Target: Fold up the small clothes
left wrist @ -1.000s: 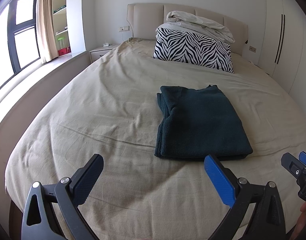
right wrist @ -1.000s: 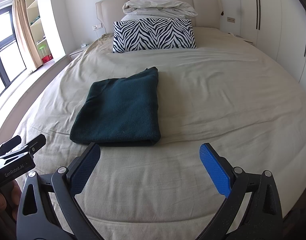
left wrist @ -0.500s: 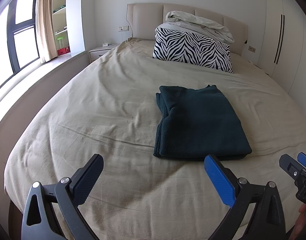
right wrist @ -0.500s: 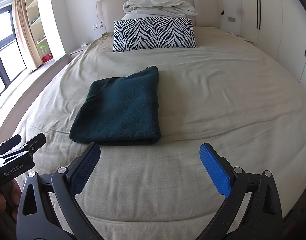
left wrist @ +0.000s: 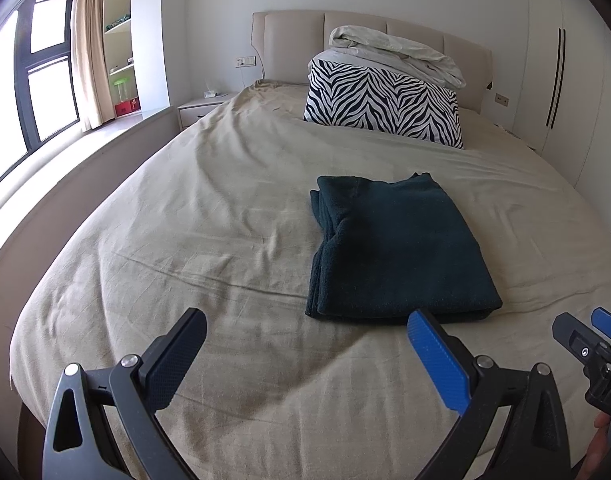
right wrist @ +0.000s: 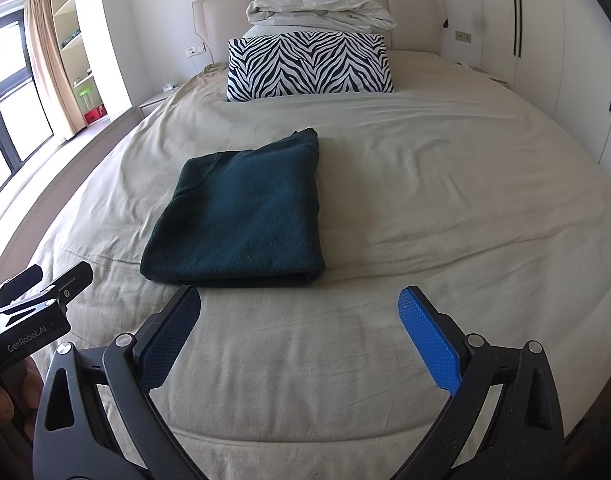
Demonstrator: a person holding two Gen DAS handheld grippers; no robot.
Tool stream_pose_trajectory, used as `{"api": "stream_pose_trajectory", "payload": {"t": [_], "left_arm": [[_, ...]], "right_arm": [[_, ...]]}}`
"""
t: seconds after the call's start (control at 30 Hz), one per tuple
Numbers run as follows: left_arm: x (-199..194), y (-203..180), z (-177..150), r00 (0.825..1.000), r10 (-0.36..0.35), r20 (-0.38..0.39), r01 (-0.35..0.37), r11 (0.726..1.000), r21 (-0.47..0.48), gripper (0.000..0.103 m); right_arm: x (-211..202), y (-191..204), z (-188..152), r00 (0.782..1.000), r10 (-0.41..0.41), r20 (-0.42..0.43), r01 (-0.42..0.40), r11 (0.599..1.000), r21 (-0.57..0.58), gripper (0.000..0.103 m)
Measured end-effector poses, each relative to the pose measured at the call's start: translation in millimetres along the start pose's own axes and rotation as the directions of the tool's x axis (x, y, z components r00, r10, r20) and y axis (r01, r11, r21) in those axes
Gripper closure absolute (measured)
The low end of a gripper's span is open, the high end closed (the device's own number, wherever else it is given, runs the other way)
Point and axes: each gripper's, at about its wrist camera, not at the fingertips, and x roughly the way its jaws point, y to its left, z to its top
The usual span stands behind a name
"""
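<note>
A dark teal garment [left wrist: 393, 248] lies folded into a neat rectangle on the beige bed sheet [left wrist: 209, 232]; it also shows in the right wrist view [right wrist: 245, 212]. My left gripper [left wrist: 305, 344] is open and empty, held above the sheet just short of the garment's near edge. My right gripper [right wrist: 299, 320] is open and empty, just in front of the garment's near right corner. Each gripper shows at the edge of the other's view: the right one [left wrist: 589, 340], the left one [right wrist: 33, 296].
A zebra-striped pillow [left wrist: 381, 104] with a rolled pale duvet [left wrist: 393, 50] on top stands at the headboard. A nightstand [left wrist: 201, 106] and window are to the left, white wardrobes [left wrist: 561, 80] to the right. The bed's front edge is below the grippers.
Both grippers have drifted very slightly; the garment has not moved and both stay open.
</note>
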Motion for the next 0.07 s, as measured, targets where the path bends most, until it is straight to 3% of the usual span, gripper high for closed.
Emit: {"api": "stream_pose_trajectory", "payload": {"t": [0.07], "left_arm": [[-0.8, 0.5, 1.6, 1.0, -0.005, 0.002, 0.005, 1.0, 0.0, 0.0]], "right_arm": [[0.0, -0.1, 0.1, 1.0, 0.0, 0.001, 0.0, 1.0, 0.0, 0.002]]}}
